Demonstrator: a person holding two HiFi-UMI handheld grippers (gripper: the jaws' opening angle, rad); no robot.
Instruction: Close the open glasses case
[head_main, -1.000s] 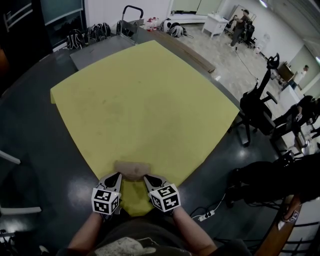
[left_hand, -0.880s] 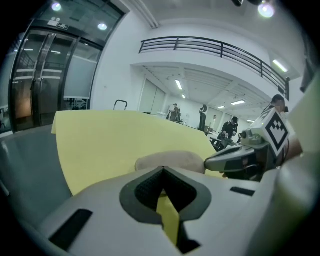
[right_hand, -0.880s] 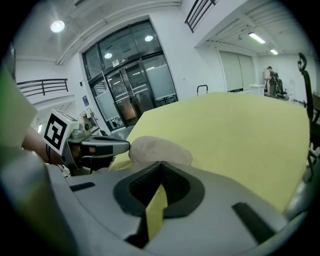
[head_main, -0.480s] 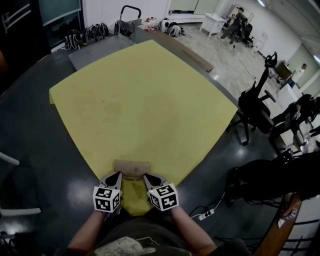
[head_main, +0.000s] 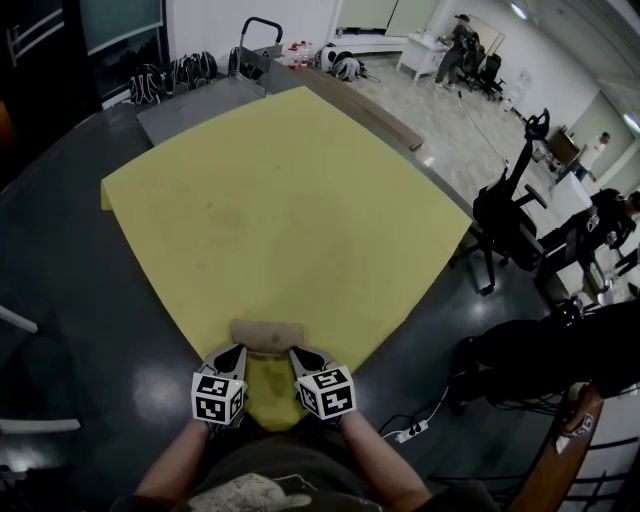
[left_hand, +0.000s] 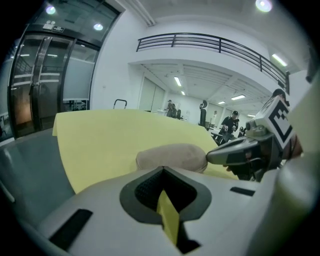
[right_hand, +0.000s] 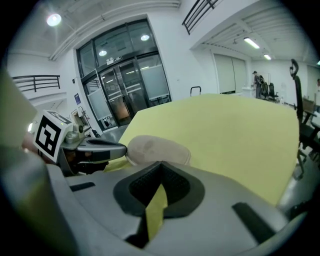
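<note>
Glasses case (head_main: 266, 337), tan, lies flat on yellow mat (head_main: 290, 200) close to the mat's near edge, right in front of the person. Looks like one rounded lump, lid down, no gap showing in either tongs view. Mat covers most of dark tabletop (head_main: 60, 260).

Left tongs (head_main: 237, 350) sit just beside the case's left end, right tongs (head_main: 295, 353) just beside its right end, tips angled inward toward it. Case sits between the two tips. In the left gripper view the right tongs' tip (left_hand: 212, 156) meets the case (left_hand: 172, 156) at its end; in the right gripper view the left tongs' tip (right_hand: 122, 148) sits at the other end of the case (right_hand: 157, 149), contact unclear.

Both tongs have their jaws together, only a thin slit with yellow mat showing through, nothing held in either. Marker cubes (head_main: 217, 397) (head_main: 328, 392) face up toward the head camera.

Office chair (head_main: 510, 210) stands off the tabletop's right side.
</note>
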